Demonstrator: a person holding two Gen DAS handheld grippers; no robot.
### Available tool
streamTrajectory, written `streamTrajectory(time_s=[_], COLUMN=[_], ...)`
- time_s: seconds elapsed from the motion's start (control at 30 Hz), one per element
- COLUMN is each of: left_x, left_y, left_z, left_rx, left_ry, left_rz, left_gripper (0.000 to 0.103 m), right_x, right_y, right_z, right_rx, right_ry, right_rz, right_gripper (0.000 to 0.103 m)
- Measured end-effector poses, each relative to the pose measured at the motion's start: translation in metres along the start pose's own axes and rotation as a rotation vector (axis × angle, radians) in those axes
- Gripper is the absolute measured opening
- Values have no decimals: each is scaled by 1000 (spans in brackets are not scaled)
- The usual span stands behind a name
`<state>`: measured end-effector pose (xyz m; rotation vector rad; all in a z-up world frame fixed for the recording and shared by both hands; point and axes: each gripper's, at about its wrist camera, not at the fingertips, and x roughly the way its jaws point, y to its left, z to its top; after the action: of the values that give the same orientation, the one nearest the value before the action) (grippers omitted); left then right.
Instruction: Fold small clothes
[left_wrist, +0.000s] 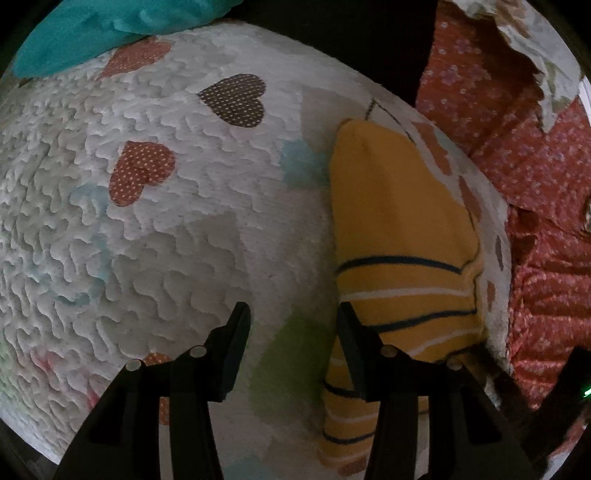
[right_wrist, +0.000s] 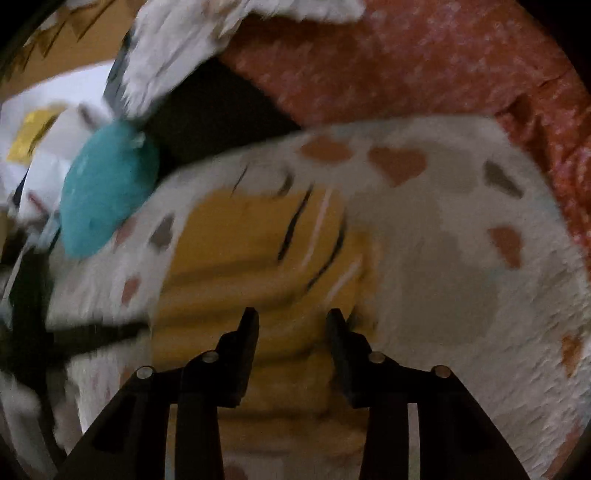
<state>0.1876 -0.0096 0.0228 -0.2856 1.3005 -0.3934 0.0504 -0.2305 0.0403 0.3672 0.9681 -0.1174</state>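
Garment: yellow striped top lies partly folded near the heart-print quilt's right edge. Left gripper and right gripper both gape wide, empty, likely between grasps.

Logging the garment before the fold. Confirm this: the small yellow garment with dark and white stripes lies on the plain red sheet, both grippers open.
Wrong surface. The yellow garment lies on the white quilted heart-print blanket, as the left wrist view shows; the red floral fabric is beside it. The left gripper and right gripper are open.
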Motion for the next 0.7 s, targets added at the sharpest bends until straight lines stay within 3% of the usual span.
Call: streamTrajectory(time_s=[0.07,0.13,0.3,0.4,0.5,0.6,0.7], left_x=[2,2,-3,-20,-40,-74,-108], left_y=[-2,-5,-14,-21,-33,-48,-57], left_z=[1,-1,-12,-30,-53,-82,-111], left_rx=[-8,-11,-5,-3,29,119,209], left_ry=[-4,-14,-50,-139,-269,-417,-495], left_rz=[6,9,10,24,102,188,231], left_gripper=[47,47,47,47,47,47,51], right_x=[23,14,-16,-35,-54,-75,-91], right_y=[-22,-39,-43,-46,-50,-47,-33], right_z=[-15,-24,-36,-49,-62,-77,-91], right_rx=[88,157,167,173,180,164,112], right_ry=[63,19,-8,-30,-34,-47,-68], right_rz=[-10,37,3,-26,-65,-70,-89], right_gripper=[40,39,42,45,45,46,51])
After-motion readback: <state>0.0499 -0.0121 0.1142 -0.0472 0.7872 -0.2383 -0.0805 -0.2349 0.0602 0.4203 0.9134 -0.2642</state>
